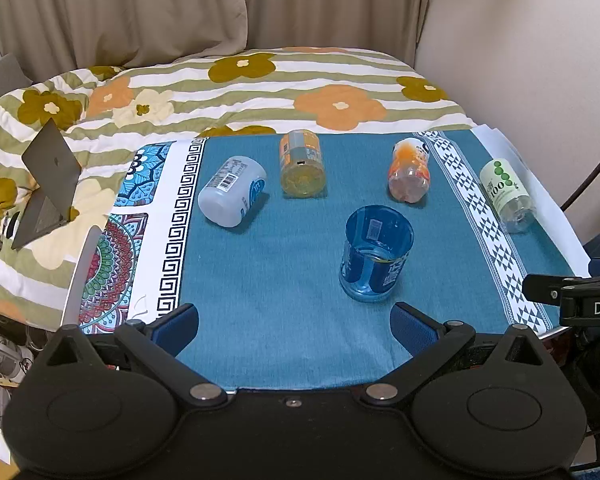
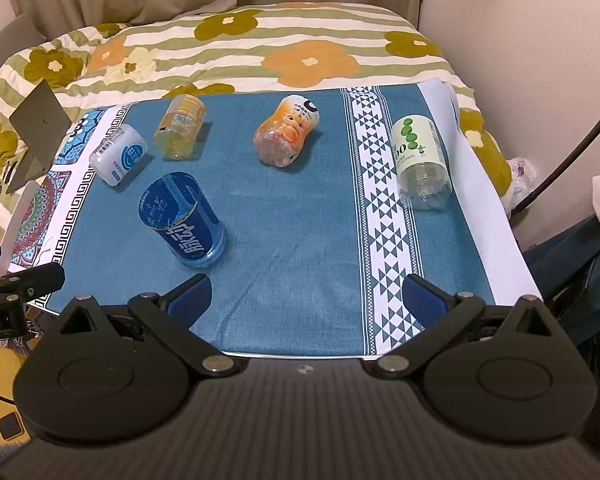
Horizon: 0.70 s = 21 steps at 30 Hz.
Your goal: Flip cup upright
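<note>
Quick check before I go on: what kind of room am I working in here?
Most likely a bedroom: a bed with a floral quilt sits behind the cloth-covered table, curtains hang beyond, and a laptop rests on the bed.

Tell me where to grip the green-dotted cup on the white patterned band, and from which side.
Grip the green-dotted cup across its labelled mid-body, coming from above with the fingers straddling it left and right. It lies on its side, clear base towards the camera, so the round wall is the only span that offers two opposing faces. The right tool is open and seems closer; the left tool faces the upright blue cup.
</note>
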Each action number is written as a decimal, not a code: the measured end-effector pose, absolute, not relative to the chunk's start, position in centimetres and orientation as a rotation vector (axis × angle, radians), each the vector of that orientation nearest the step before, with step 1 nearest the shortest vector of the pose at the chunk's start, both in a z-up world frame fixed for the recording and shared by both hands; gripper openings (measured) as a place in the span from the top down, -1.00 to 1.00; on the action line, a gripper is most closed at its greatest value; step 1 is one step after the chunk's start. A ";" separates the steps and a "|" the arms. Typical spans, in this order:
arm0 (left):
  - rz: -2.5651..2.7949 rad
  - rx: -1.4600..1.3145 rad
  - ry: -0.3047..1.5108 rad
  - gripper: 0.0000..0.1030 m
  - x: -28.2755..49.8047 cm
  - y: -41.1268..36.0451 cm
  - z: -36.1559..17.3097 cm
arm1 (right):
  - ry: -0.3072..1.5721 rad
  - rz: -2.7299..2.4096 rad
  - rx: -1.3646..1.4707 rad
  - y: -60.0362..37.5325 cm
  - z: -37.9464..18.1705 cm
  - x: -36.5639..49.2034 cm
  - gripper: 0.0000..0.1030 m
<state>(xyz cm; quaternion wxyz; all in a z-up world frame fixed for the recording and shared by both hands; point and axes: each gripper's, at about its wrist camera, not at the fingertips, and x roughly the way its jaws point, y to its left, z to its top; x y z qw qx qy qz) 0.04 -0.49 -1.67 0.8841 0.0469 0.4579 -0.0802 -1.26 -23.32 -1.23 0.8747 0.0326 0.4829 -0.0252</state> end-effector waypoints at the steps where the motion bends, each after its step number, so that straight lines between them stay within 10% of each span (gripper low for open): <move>1: -0.167 0.098 0.954 -1.00 0.0 -0.5 -1.7 | 1.009 -0.052 0.068 -23.3 -1.2 -1.3 -1.00; 21: -0.157 0.103 0.946 -1.00 0.2 0.0 -1.6 | 1.008 -0.053 0.069 -23.2 -1.2 -1.3 -1.00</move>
